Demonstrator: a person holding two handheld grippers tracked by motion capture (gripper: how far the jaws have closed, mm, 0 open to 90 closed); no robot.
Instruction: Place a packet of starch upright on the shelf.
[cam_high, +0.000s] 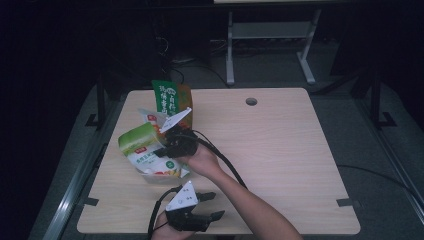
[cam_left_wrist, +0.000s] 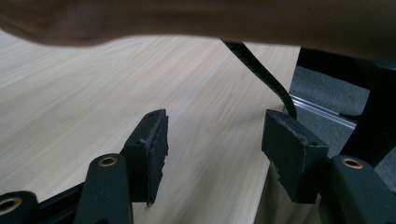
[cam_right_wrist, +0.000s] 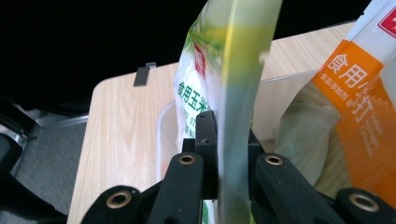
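Right gripper (cam_right_wrist: 232, 154) clamped on the edge of the green-and-white starch bag (cam_high: 145, 147), which sits over a clear plastic bin (cam_right_wrist: 280, 93) at the table's (cam_high: 280, 150) left side, beside an orange-label bag (cam_right_wrist: 355, 93). Left gripper (cam_left_wrist: 212, 140) near the front edge, jaws apart, nothing between them.

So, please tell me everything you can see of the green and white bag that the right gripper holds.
The green and white bag is a soft, glossy plastic food pouch, green on top and white below, with printed Chinese text and a small red logo. The right gripper has its jaws shut on the thin edge. The bag stands edge-on over a clear plastic container, beside an orange and white bag.
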